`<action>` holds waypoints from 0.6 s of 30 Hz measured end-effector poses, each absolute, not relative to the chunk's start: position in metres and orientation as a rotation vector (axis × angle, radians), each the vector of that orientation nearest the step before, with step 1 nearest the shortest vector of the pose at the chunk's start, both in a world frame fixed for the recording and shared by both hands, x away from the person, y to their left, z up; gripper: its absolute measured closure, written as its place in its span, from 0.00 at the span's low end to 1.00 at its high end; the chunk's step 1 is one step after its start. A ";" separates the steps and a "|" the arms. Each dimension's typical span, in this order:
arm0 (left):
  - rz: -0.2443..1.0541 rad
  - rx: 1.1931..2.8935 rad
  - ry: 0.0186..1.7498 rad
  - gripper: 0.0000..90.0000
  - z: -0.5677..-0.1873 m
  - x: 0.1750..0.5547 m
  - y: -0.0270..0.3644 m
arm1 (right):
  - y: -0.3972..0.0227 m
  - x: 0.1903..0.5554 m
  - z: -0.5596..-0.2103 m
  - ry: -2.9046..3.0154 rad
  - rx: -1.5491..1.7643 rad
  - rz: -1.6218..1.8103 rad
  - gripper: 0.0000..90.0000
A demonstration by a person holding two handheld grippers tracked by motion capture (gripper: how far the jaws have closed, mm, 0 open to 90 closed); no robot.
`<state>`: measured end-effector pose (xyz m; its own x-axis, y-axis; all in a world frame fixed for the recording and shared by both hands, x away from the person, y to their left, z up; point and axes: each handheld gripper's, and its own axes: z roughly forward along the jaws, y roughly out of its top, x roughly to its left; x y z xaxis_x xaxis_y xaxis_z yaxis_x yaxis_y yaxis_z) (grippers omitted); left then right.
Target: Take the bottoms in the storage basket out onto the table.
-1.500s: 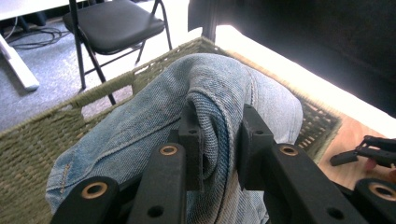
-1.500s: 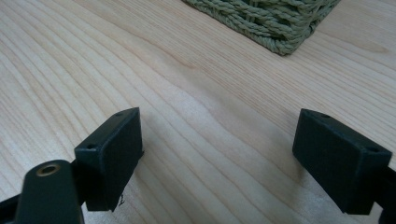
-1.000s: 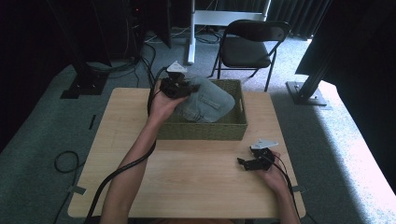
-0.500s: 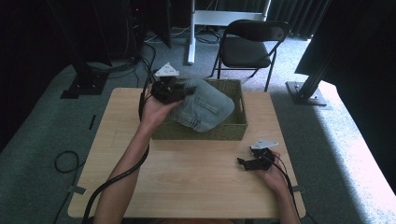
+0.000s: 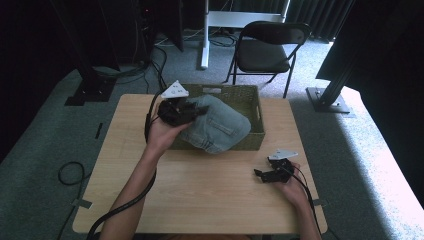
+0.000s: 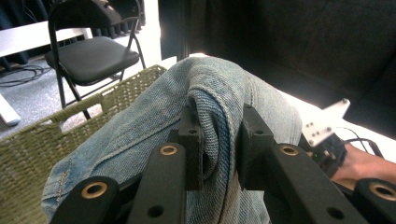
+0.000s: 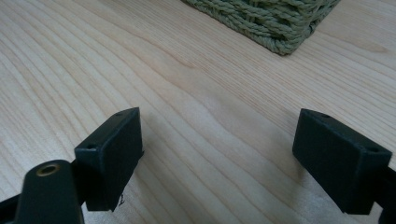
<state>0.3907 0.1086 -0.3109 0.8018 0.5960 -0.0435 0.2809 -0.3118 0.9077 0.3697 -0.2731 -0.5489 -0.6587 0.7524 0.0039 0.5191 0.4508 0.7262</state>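
Observation:
A folded pair of light blue jeans [image 5: 220, 127] hangs over the front left part of the woven green basket [image 5: 252, 100]. My left gripper [image 5: 197, 111] is shut on a thick fold of the jeans [image 6: 219, 116], its pads pressed against the denim on both sides [image 6: 217, 140]. The basket's weave [image 6: 28, 163] shows behind the cloth in the left gripper view. My right gripper [image 5: 259, 175] rests low on the wooden table [image 5: 210, 200] at the front right, open, with bare wood between its jaws [image 7: 219, 140].
A corner of the basket [image 7: 275, 23] lies just ahead of my right gripper. A black folding chair [image 5: 265, 52] stands on the grey floor behind the table. Cables [image 5: 70, 172] run over the floor at the left.
My left gripper has carried the jeans leftward and toward the table's near side, so they now overhang the basket's front left wall. The right gripper has stayed put.

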 end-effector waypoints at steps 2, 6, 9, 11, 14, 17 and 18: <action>0.353 1.910 0.661 0.84 -0.315 0.386 0.108 | -0.273 0.370 -0.549 2.387 1.086 1.030 0.17; 0.336 1.918 0.667 0.84 -0.327 0.377 0.108 | -0.273 0.370 -0.549 2.387 1.086 1.030 0.17; 0.316 1.922 0.675 0.84 -0.339 0.371 0.108 | -0.273 0.370 -0.549 2.387 1.086 1.029 0.17; 0.298 1.922 0.679 0.84 -0.348 0.368 0.109 | -0.273 0.370 -0.549 2.387 1.085 1.029 0.17; 0.269 1.928 0.700 0.84 -0.365 0.365 0.110 | -0.273 0.370 -0.549 2.387 1.086 1.029 0.17; 0.237 1.936 0.720 0.84 -0.382 0.363 0.111 | -0.273 0.370 -0.549 2.386 1.086 1.031 0.17; 0.224 1.937 0.729 0.84 -0.387 0.363 0.112 | -0.273 0.370 -0.549 2.386 1.087 1.031 0.17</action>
<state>0.3627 0.1121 -0.3871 0.8003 0.5788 -0.1568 0.3913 -0.3060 0.8679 0.3697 -0.2730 -0.5490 -0.6578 0.7532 0.0047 0.5196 0.4493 0.7268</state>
